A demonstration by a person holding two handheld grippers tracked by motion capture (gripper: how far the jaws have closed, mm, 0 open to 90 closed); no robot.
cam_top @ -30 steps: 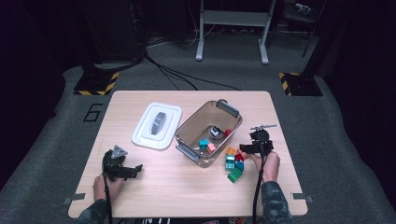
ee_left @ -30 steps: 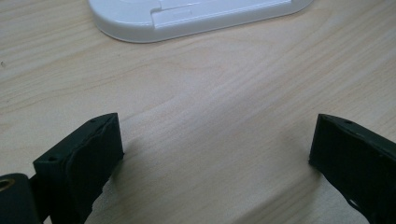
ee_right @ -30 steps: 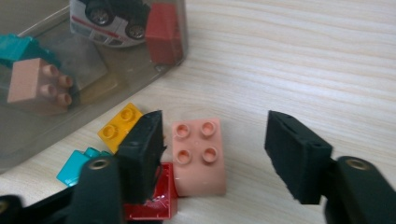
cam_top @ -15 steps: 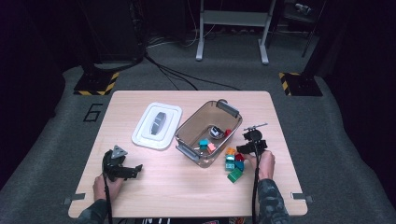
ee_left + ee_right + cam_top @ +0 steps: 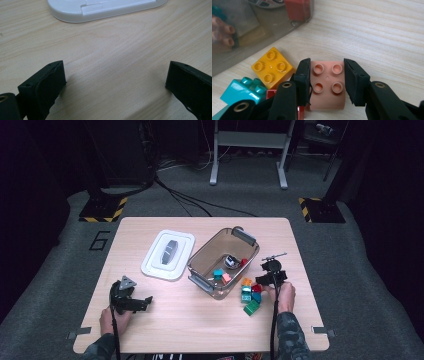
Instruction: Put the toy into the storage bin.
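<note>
In the right gripper view a pink four-stud brick lies on the wooden table between my right gripper's two black pads. Its jaws have just been closing, and both pads now press on the brick's sides. In the high view the right gripper sits at the right of the clear bin, just above a small pile of bricks. Near the table's front left my left gripper rests, and in its own view the left gripper stands open over bare wood.
A yellow brick, a teal brick and a red one lie just left of the pink brick. The bin holds several bricks, one of them red. The white lid lies left of the bin.
The right gripper's jaws have drawn in while it stayed by the brick pile. The left gripper has not moved.
</note>
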